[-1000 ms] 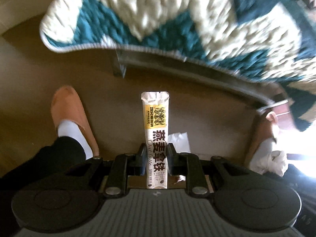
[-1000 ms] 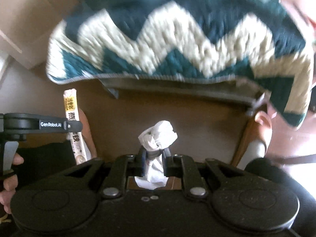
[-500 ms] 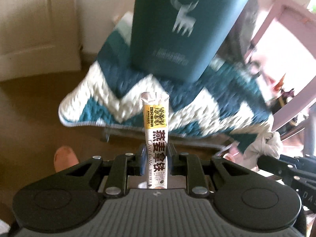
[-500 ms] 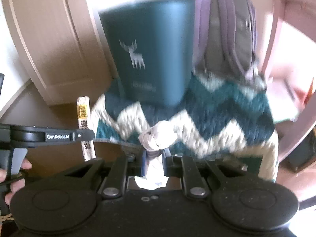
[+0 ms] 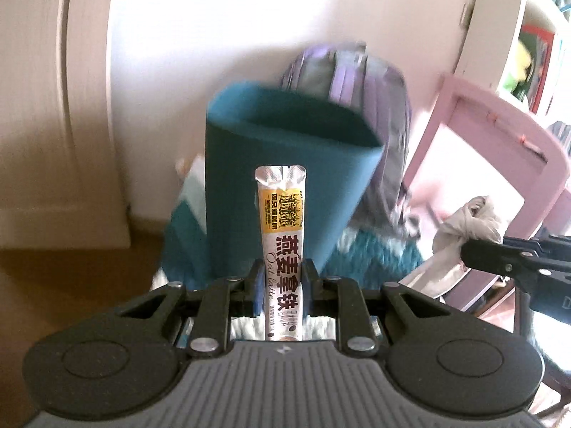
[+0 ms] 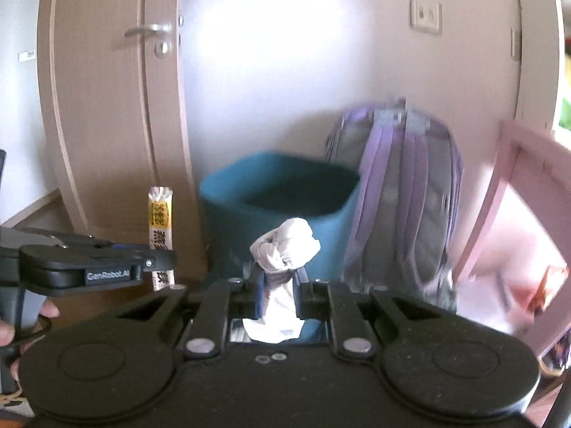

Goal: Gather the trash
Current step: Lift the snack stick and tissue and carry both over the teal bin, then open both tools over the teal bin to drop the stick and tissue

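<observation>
foil packet (image 5: 282,246): thin, light, slippery; left gripper (image 5: 282,285) is squeezing its lower half.
tissue wad (image 6: 285,246): soft, squashy; right gripper (image 6: 280,289) pinches its middle.

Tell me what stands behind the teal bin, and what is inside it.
Behind the teal bin a purple backpack leans against the white wall. Only the bin's dark upper inner wall shows; its bottom and any contents are hidden by its front rim.

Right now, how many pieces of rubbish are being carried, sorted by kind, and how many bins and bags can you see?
Drink sachet: 1, clamped in the left gripper
Crumpled tissue: 1, clamped in the right gripper
Teal bin: 1
Purple backpack: 1
Total: 4 things
</observation>
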A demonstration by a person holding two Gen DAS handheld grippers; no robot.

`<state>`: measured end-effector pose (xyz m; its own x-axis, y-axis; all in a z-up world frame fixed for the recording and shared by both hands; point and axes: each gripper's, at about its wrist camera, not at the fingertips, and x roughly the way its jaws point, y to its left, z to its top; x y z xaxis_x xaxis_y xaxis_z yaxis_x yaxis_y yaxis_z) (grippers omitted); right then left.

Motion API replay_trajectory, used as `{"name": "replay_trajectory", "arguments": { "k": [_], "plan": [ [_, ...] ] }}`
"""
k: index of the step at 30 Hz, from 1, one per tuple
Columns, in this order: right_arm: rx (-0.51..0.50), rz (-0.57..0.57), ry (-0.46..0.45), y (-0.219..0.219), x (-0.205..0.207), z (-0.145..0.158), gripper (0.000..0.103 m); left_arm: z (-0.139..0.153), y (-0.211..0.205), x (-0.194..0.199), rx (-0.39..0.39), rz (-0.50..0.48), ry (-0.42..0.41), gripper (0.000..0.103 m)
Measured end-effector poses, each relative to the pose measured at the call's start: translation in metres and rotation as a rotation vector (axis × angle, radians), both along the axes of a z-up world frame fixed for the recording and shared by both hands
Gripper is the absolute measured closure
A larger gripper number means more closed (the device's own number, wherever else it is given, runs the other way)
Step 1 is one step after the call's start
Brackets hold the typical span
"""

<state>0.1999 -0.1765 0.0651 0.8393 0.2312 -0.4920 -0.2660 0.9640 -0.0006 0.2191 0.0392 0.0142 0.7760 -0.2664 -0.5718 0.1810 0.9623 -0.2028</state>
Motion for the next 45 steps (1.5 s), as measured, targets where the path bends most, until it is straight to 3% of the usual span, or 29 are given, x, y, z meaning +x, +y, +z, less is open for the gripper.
{"name": "replay_trajectory", "arguments": {
  "k": [10, 20, 26, 34, 40, 45],
  "plan": [
    [0.015, -0.032, -0.095, 0.0, 0.055, 0.046, 0.089, 0.086, 0.0, 0.046, 0.042, 0.011, -0.186, 0.082],
    [-0.005, -0.049, -0.089, 0.014, 0.112, 0.045, 0.089, 0.112, -0.006, 0.109, 0.068, 0.037, -0.209, 0.082],
    [-0.014, -0.046, -0.03, 0.02, 0.149, 0.019, 0.089, 0.098, -0.01, 0.148, 0.089, 0.045, -0.169, 0.082],
    [-0.022, -0.029, 0.1, 0.025, 0.188, -0.026, 0.088, 0.049, -0.018, 0.204, 0.12, 0.047, -0.022, 0.082],
    [-0.048, -0.027, 0.128, 0.027, 0.192, -0.04, 0.082, 0.012, -0.028, 0.231, 0.16, 0.019, 0.098, 0.082],
    [-0.06, -0.051, 0.135, 0.03, 0.189, -0.044, 0.078, -0.003, -0.026, 0.243, 0.125, 0.017, 0.186, 0.081]
  ]
}}
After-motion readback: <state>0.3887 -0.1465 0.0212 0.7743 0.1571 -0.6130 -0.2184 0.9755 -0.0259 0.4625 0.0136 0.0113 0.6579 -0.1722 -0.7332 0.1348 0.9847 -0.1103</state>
